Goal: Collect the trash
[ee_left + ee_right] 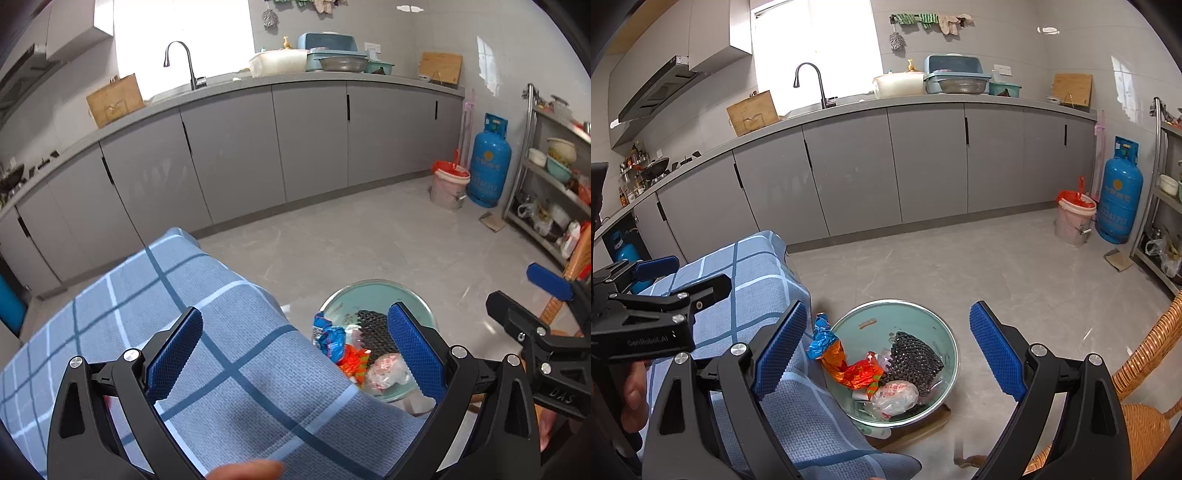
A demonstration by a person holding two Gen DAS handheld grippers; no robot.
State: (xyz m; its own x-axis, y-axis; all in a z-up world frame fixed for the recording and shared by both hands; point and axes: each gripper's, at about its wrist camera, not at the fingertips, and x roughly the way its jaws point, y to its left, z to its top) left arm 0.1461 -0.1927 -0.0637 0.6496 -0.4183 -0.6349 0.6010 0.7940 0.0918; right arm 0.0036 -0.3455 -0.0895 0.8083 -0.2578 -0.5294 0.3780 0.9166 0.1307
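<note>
A pale green bin [916,314] stands on the floor beside a table covered by a blue checked cloth [757,280]. It holds trash: a blue and orange wrapper [827,343], an orange wrapper [862,373], a black foam net [912,356] and a clear bag with pink print [895,397]. The bin also shows in the left wrist view [373,291]. My right gripper [886,350] is open and empty above the bin. My left gripper [295,354] is open and empty over the cloth's [147,302] edge, left of the bin.
Grey kitchen cabinets [923,162] run along the back wall. A pink bucket with a red bag [1073,221] and a blue gas cylinder [1121,199] stand at the right. A metal shelf [546,184] and a wicker chair [1145,354] are at the right edge.
</note>
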